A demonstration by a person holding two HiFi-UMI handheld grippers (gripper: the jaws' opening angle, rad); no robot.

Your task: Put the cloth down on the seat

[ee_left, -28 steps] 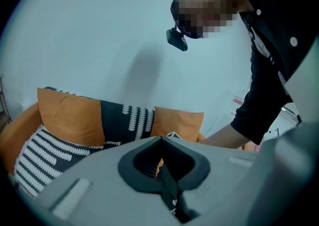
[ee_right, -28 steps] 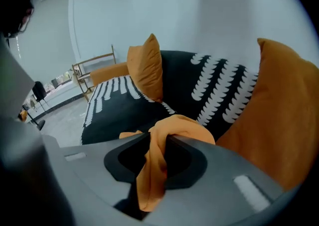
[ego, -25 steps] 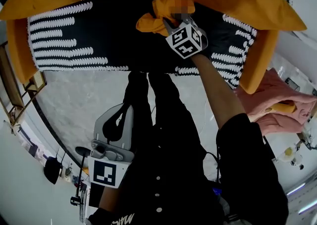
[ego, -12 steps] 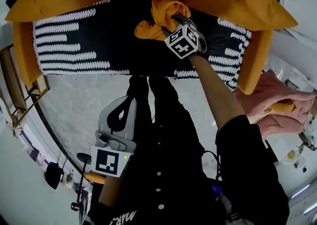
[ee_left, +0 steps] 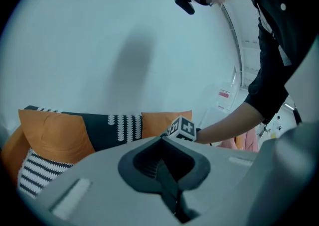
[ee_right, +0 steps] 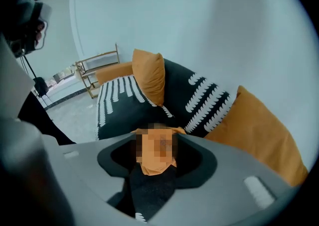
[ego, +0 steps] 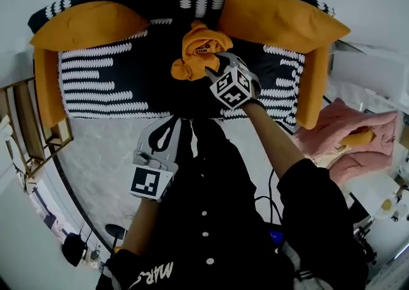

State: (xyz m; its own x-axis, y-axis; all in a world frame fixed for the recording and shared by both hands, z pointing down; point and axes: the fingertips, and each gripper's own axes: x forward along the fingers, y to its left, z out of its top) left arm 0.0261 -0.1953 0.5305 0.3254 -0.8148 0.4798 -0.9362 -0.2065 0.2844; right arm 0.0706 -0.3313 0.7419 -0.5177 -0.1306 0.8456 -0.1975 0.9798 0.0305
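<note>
An orange cloth [ego: 197, 49] hangs bunched over the black seat with white stripes [ego: 115, 78]; whether it touches the seat I cannot tell. My right gripper [ego: 215, 68] is shut on the cloth's near edge. In the right gripper view the cloth [ee_right: 149, 168] fills the gap between the jaws of that gripper [ee_right: 154, 163], partly under a mosaic patch. My left gripper [ego: 167, 134] is held low by the person's body, short of the sofa's front edge, shut and holding nothing. In the left gripper view the left gripper [ee_left: 162, 163] points toward the sofa back [ee_left: 114, 128].
Orange cushions [ego: 83, 23] [ego: 275, 17] lean at both ends of the sofa, and orange bolsters line its arms. A pink fabric heap [ego: 339, 132] lies to the right. A wooden rack [ego: 25, 129] stands on the left on the grey marble floor [ego: 102, 148].
My left gripper has risen toward the sofa's front edge. My right gripper still holds the cloth over the seat, now nearer the front edge. The head view has tilted.
</note>
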